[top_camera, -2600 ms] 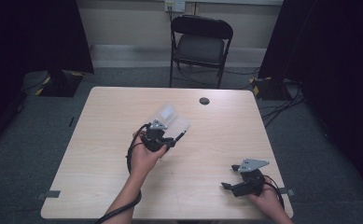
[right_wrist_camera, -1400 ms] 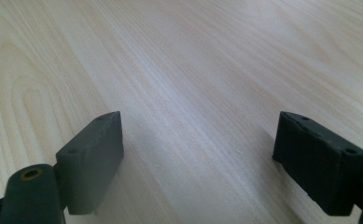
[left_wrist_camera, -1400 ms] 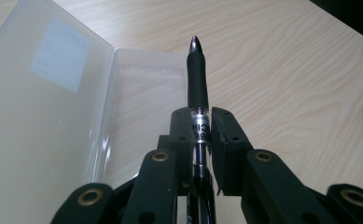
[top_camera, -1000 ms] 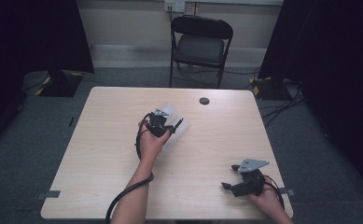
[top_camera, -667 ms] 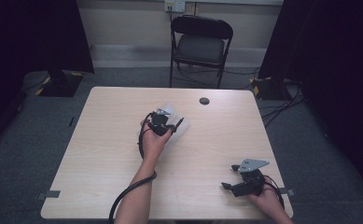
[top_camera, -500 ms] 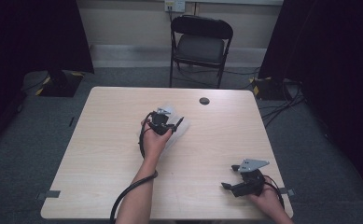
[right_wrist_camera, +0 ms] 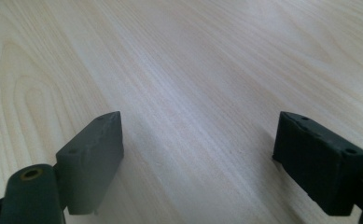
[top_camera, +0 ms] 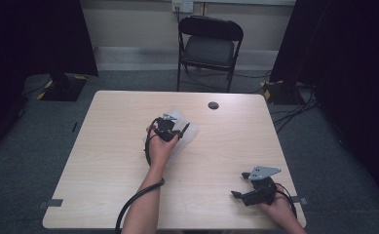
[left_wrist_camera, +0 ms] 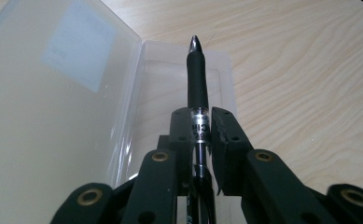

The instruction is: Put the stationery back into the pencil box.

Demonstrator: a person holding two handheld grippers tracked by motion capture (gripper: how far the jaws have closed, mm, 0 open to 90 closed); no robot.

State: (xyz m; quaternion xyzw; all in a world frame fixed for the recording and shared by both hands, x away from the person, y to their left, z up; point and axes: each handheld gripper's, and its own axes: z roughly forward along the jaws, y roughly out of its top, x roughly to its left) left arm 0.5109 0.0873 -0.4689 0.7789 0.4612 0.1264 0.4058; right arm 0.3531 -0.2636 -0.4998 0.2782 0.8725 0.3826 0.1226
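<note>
Landmark: I take the clear plastic case [left_wrist_camera: 76, 93], lying open mid-bench [top_camera: 104, 161].
Left gripper [left_wrist_camera: 201, 135]: I see its jaws clamped on a black pen [left_wrist_camera: 197, 79], held over the case.
Pen: tip points along the case's shallow tray, above it; contact with tray, I cannot tell.
Right gripper [right_wrist_camera: 198, 158]: jaws wide apart, nothing between them, resting on bench well apart from the case, toward my near right corner.
</note>
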